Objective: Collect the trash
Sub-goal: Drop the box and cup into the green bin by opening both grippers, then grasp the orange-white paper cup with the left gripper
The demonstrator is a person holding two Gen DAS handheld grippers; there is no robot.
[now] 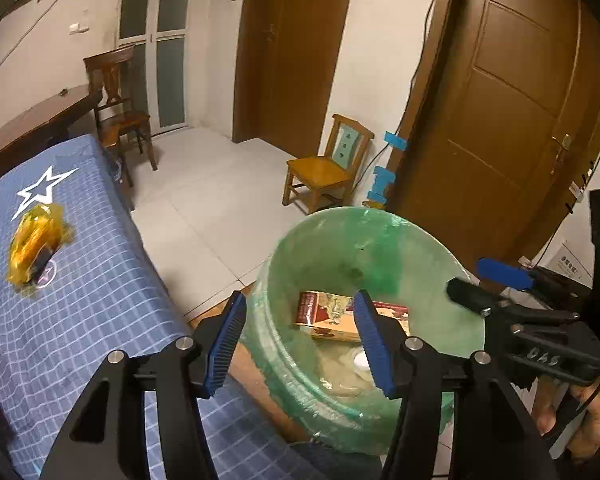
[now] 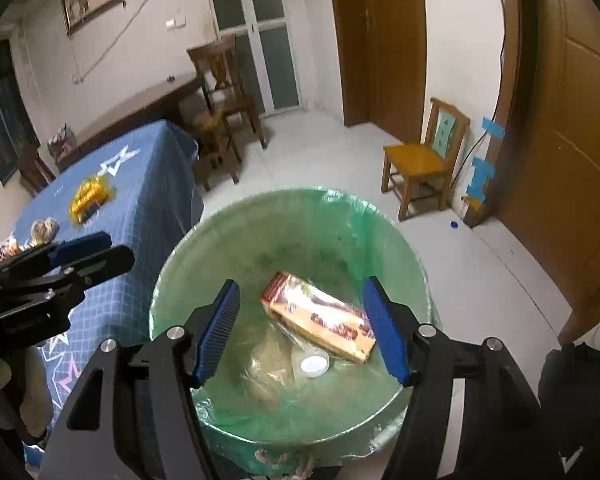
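1. Both grippers hang over the bin [image 2: 380, 236], tilted down into it. The left gripper [image 1: 302, 338] and the right gripper [image 2: 302, 330] each have their jaws apart with nothing between the pads.
2. Below the right gripper, on the bin's floor, lie a box [image 2: 320, 316] and a small white cup [image 2: 314, 363]. Those pieces look collected already.
3. The trash left sits on the table [image 1: 100, 280], off to the left of both grippers. The yellow wrapper [image 1: 36, 240] lies ahead and left of the left gripper, well apart from it.
4. The wrapper's long axis runs roughly away from the left gripper, slanting a little right at the far end. More scraps [image 2: 40, 230] lie nearer the table's left edge in the right view; too small to name.
5. My guess is the left hand goes next, being on the table side. It would need to lift clear of the bin rim and swing left, with jaws set across the wrapper's narrow width.
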